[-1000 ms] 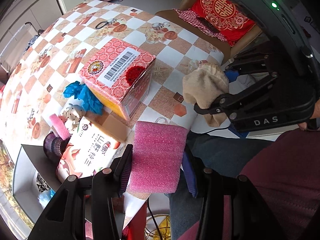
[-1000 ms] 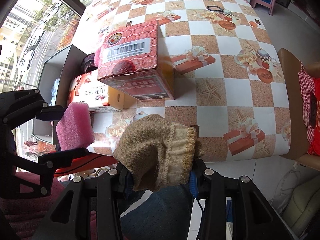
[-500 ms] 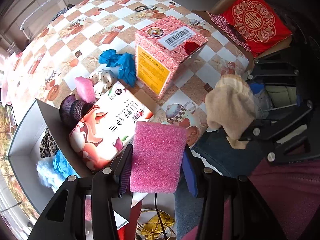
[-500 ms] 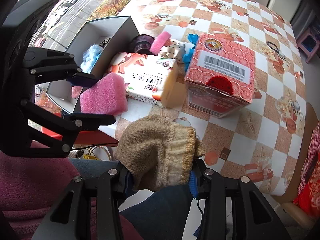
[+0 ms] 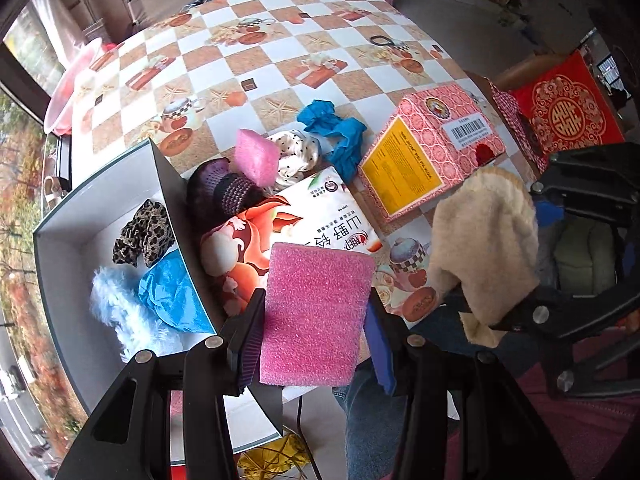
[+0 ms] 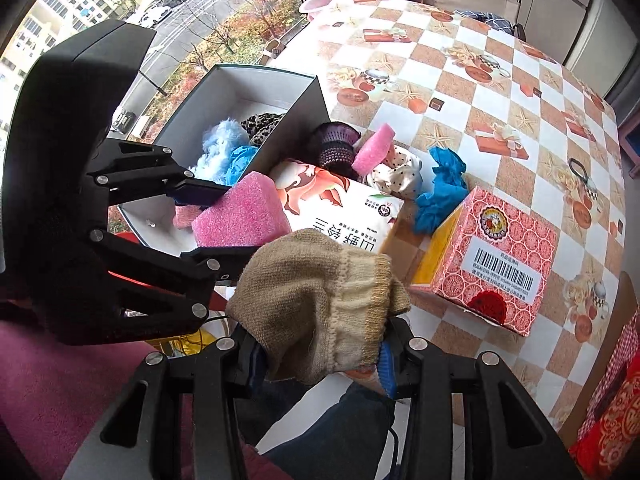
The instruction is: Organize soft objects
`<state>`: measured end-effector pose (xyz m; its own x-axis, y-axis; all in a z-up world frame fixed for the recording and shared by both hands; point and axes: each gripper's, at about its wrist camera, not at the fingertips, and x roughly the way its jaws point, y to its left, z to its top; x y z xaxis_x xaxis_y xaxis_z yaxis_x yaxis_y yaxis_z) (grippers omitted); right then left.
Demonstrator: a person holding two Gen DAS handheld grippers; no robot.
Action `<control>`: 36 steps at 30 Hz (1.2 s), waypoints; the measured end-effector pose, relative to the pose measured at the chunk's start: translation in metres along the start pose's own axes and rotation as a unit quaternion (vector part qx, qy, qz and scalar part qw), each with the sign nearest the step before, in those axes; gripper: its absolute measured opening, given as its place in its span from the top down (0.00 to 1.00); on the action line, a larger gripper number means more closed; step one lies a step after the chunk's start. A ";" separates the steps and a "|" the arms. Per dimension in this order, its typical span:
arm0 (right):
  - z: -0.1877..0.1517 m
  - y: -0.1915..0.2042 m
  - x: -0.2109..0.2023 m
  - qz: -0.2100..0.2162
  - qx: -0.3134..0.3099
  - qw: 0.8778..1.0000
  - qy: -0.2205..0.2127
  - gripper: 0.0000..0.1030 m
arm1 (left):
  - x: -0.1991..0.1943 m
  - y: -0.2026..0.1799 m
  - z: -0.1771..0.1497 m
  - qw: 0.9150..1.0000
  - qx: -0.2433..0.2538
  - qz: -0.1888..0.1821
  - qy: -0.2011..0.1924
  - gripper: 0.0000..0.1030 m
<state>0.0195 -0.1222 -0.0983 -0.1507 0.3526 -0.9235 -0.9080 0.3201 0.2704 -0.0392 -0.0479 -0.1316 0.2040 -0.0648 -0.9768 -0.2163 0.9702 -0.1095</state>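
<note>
Left wrist view: open grey cardboard box [image 5: 100, 216] up-left of left claw [image 5: 316, 320], clamped on pink foam block [image 5: 316, 312]; nearer than right claw [image 5: 500, 264], gripping beige knit sock [image 5: 484, 240].

Checkered tablecloth [image 5: 280, 60] on table; window [image 6: 168, 12] beside; chair, red cushion [image 5: 564, 112].

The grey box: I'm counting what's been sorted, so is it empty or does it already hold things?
Not empty. The grey box holds a leopard-print cloth, a fluffy pale-blue piece and a blue crumpled piece.
</note>
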 end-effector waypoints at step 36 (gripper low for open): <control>0.026 0.011 0.009 -0.014 -0.040 0.999 0.020 0.57 | -0.008 0.029 0.008 0.999 -0.044 0.007 -0.024 0.51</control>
<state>0.0179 -0.0925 -0.0963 -0.1389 0.3093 -0.9408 -0.9403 0.2570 0.2233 -0.0391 -0.0170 -0.1257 0.2458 -0.0374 -0.9686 -0.3030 0.9462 -0.1135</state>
